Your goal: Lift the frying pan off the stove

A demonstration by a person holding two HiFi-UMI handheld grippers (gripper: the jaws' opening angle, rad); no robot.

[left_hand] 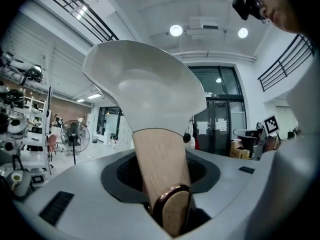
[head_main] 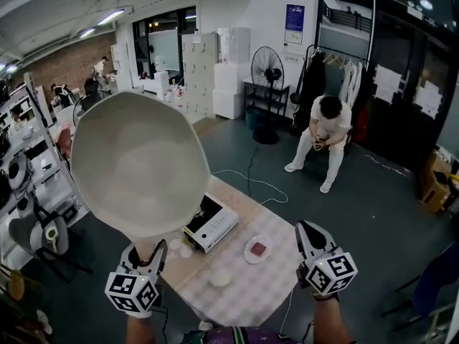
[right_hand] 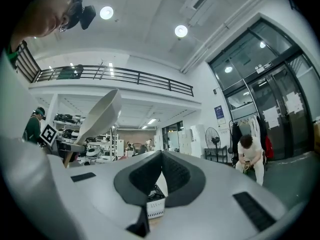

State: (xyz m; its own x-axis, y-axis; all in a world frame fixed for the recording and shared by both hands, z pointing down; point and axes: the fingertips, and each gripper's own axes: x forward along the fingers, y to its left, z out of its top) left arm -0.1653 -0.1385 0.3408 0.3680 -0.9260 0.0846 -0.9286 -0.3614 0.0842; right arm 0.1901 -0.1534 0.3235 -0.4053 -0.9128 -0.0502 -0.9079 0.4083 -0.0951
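The left gripper (head_main: 147, 253) is clamped on the wooden handle (left_hand: 160, 169) of the frying pan (head_main: 136, 160); in the left gripper view the handle fills the gap between the jaws and runs straight out to the pale pan body. The pan hangs in the air above the left edge of the table (head_main: 272, 292), tipped up so its cream underside faces the head camera, clear of the stove (head_main: 211, 224) and touching nothing else. The right gripper (head_main: 310, 228) hovers over the table's right edge with its jaws closed tip to tip and nothing between them. On the checked cloth, a flat white disc (head_main: 219, 278) lies toward the near edge, and a small plate (head_main: 258, 250) with something red on it sits near the middle. The stove, a white box with a black top, stands beyond them by the left edge, bare on top. Past the far corner, a white cable (head_main: 251, 181) trails over the dark floor. Further back, a person (head_main: 326, 131) in light clothes sits bent forward, with a standing fan (head_main: 267, 74) and a clothes rack (head_main: 344, 77) by the wall.
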